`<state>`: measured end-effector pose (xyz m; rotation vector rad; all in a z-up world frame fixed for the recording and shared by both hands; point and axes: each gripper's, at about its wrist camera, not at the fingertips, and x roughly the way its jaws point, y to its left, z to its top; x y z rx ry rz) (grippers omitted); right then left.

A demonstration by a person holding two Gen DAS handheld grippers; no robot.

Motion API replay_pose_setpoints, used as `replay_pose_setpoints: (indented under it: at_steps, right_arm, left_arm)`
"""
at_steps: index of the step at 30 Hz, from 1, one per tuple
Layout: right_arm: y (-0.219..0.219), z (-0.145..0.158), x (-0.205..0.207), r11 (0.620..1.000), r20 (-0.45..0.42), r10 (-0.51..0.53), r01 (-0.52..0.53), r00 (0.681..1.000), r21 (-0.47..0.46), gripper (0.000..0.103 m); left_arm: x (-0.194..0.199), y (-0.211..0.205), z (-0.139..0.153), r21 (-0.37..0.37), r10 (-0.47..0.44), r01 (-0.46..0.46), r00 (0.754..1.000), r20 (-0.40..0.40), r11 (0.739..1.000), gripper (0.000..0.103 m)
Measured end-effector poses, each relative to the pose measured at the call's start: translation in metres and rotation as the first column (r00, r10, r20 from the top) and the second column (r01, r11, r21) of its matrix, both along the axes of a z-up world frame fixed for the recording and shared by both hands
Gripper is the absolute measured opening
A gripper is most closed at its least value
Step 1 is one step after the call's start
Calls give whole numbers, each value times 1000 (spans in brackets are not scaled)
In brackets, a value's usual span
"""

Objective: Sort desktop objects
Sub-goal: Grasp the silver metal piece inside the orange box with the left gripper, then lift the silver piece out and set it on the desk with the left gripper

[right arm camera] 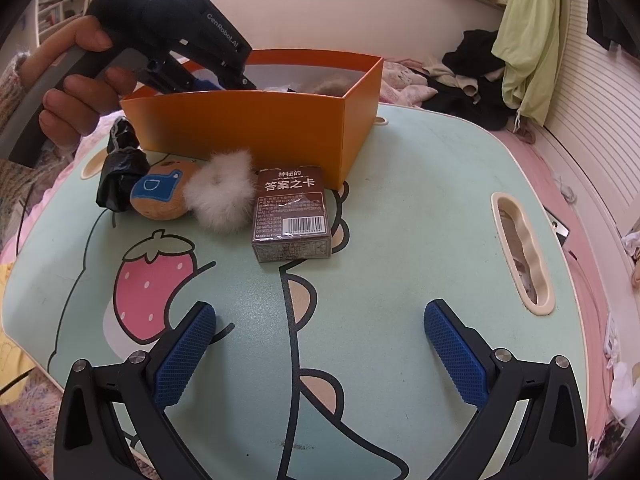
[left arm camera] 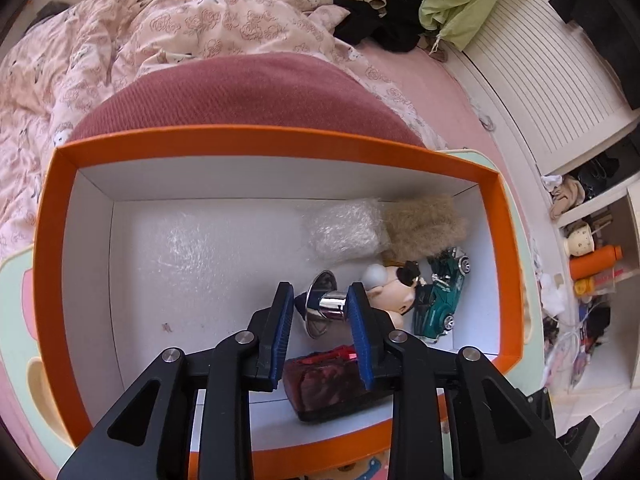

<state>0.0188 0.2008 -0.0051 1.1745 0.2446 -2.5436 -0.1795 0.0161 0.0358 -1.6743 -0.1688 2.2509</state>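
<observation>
My left gripper [left arm camera: 320, 312] pinches the chrome cup [left arm camera: 326, 306] over the orange box [left arm camera: 256, 142] to drop it in; right gripper [right arm camera: 320, 356] spread, aimed at card box [right arm camera: 291, 212].

I'm seeing a pink floral quilt [left arm camera: 120, 52] lying rumpled at far left, a green garment [left arm camera: 460, 4] hanging at far right, and an orange bottle [left arm camera: 594, 266] sitting on the right-hand shelf.
</observation>
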Motion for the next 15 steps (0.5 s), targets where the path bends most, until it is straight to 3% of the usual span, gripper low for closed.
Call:
replay_pose_setpoints:
  at_steps: [7,11,15]
  right_arm:
    - [0,0,0,1000,0,0,0,1000,0,103]
    - [0,0,0,1000,0,0,0,1000,0,103]
    - [1,0,0,1000,0,0,0,1000,0,103]
  left_arm:
    - [1,0,-1,-25,12,-14,999,-47,1000,31]
    - [16,-11,36,42,39,-33,988,-153,999,31]
    - [62,-10,77,89,-9,34,963,-268,995,31]
